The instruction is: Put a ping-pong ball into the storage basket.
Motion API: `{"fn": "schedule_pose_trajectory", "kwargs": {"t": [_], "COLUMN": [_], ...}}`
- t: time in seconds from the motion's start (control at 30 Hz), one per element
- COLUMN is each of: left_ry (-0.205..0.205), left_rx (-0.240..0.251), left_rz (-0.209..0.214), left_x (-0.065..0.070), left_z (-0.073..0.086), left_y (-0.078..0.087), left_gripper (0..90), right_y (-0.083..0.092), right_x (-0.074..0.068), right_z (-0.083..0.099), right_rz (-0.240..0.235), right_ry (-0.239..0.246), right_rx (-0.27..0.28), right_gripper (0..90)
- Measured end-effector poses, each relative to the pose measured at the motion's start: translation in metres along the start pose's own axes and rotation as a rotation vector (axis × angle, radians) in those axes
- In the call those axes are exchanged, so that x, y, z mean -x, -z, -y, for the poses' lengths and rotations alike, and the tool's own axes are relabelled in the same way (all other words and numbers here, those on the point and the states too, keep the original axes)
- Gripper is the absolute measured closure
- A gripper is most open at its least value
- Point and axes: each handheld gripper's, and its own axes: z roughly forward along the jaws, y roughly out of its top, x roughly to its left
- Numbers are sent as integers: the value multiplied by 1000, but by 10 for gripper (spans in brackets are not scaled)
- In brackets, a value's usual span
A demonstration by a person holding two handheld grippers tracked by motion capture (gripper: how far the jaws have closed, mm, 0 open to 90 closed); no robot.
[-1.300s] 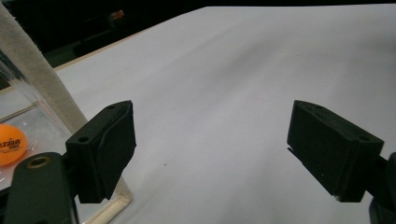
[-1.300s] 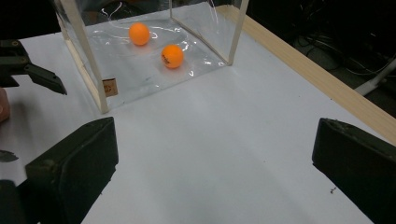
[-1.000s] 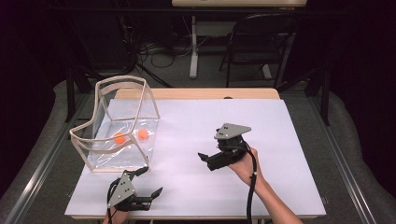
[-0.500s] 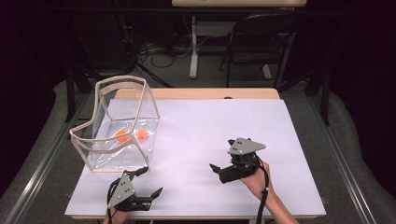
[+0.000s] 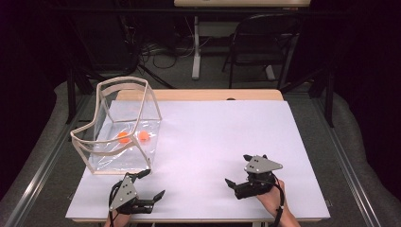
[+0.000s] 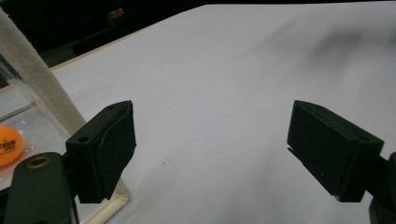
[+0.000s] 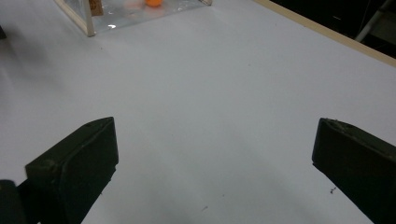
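Orange balls, two of them [image 5: 124,137] [image 5: 143,135], lie side by side on the floor of a clear bin [image 5: 142,99] with a pale frame, at the left of the table [image 5: 227,132]. The bin stands on the white sheet that covers the tabletop, with its taller wall at the far side and a lower, curved lip on its left. In the left gripper view one ball [image 6: 9,145] shows through the clear wall at the far left edge, behind the bin's pale corner post. In the right gripper view a ball [image 7: 154,3] shows at the top edge, inside the bin [image 7: 88,18].

Just near of the bin's near right corner rests the left gripper [image 5: 150,184], close to the near edge of the table. Its jaws stand wide apart with nothing between them but bare white sheet; its left jaw sits right beside the bin's corner post.

Well to the right, also by the near edge, the right gripper [image 5: 240,171] is held in a hand [image 5: 269,196]. Its jaws are spread wide too, empty, pointing leftward across the sheet towards the bin.
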Motion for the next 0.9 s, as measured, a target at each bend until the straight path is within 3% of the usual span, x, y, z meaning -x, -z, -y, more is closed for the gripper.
{"fn": "schedule_pose_trajectory", "kwargs": {"t": [0.5, 0.9], "left_ry": [-1, -5], "left_rx": [-4, -8], "left_rz": [-3, 4], "left_x": [1, 1], "left_z": [0, 1], "left_y": [1, 1], "left_gripper": [155, 155], "right_y": [14, 25], "right_x": [-7, -14], "right_z": [40, 53], "right_rz": [42, 93], "right_ry": [19, 48], "right_rx": [52, 85], "right_gripper": [0, 0]}}
